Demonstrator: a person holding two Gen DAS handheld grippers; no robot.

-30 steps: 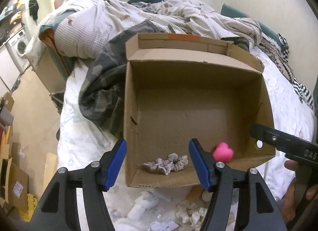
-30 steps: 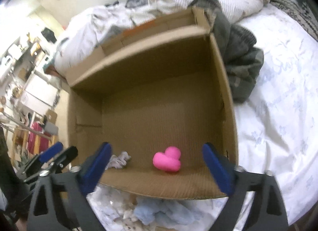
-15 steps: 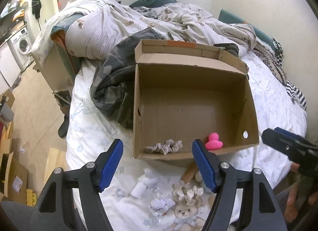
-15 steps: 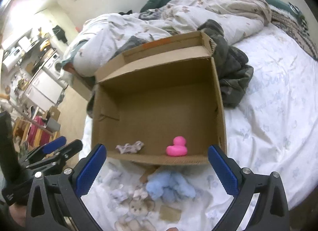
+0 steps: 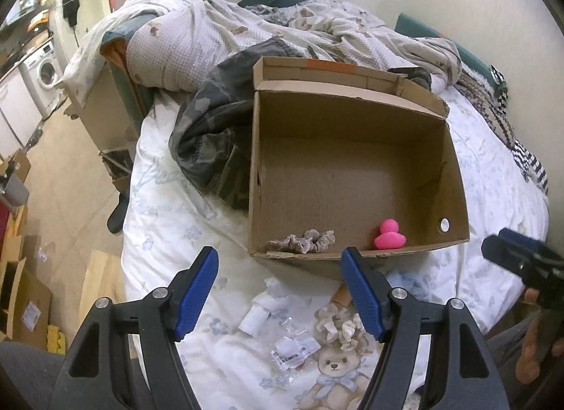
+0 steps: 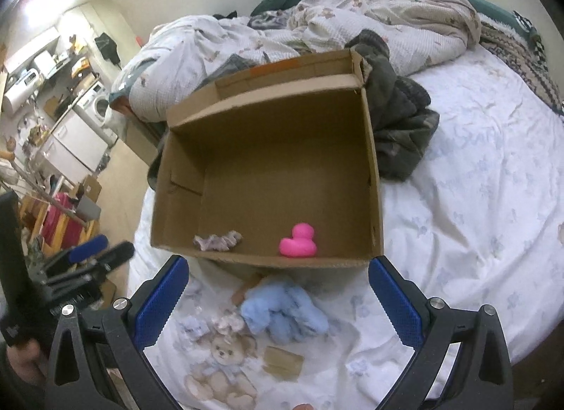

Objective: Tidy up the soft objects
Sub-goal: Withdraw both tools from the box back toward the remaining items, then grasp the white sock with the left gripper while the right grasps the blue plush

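Note:
An open cardboard box [image 5: 454, 177] [image 6: 373, 163] stands on the bed. Inside, near its front wall, lie a pink rubber duck [image 5: 389, 234] [image 6: 299, 242] and a grey scrunchie [image 5: 306, 240] [image 6: 218, 240]. In front of the box lie a cream scrunchie [image 5: 338, 322] [image 6: 227, 322] and a light blue plush toy [image 6: 282, 311]. My left gripper [image 5: 280, 299] is open and empty, held above the bed in front of the box. My right gripper [image 6: 278, 300] is open and empty, above the blue plush.
A camouflage garment [image 5: 211, 149] lies left of the box, a rumpled duvet [image 5: 282, 32] behind it. Clear plastic wrappers [image 5: 292, 348] and a cardboard scrap [image 6: 283, 362] lie on the sheet with a bear print [image 5: 335, 371]. The bed edge drops to the floor [image 5: 63, 177] on the left.
Both grippers have pulled back and up from the box, so the bed in front of it with the plush and scrunchie has come into view. Both stay open.

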